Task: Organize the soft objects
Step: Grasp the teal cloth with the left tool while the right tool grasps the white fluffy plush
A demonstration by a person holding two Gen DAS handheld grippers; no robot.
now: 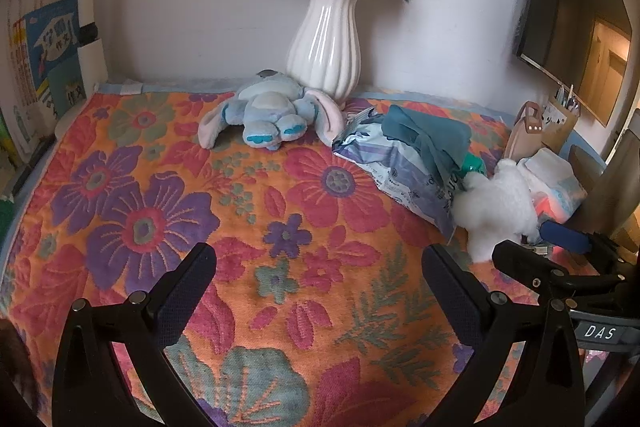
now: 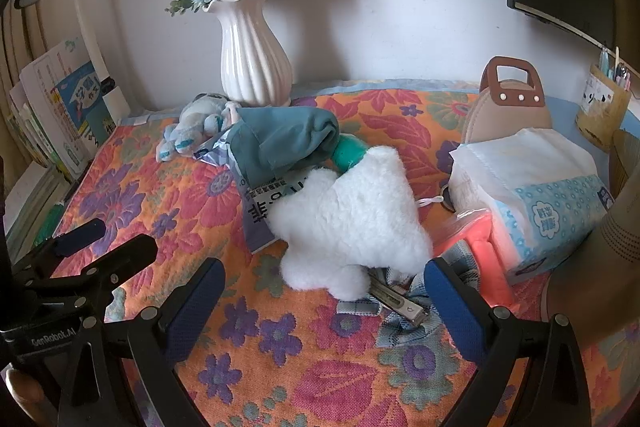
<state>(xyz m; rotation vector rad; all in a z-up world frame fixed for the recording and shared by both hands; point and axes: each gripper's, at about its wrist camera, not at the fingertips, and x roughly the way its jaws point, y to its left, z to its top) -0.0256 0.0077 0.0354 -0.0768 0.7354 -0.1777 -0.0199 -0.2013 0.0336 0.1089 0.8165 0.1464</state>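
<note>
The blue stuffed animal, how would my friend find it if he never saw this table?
Find the tall white vase of blue flowers at the back of the flowery cloth. The blue stuffed animal lies right at its foot. It alone has long pink ears; the other toy is plain fluffy white.

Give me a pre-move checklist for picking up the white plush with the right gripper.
1. Right gripper open, holding nothing: ok.
2. Left gripper open, holding nothing: ok.
3. White plush in front of the right gripper, nothing on top: ok.
4. Plush free of neighbours: not ok; it lies on the packet and partly over a metal clip.
5. Vase upright, away from the plush: ok.
6. Destination for the plush: cannot tell.
</note>
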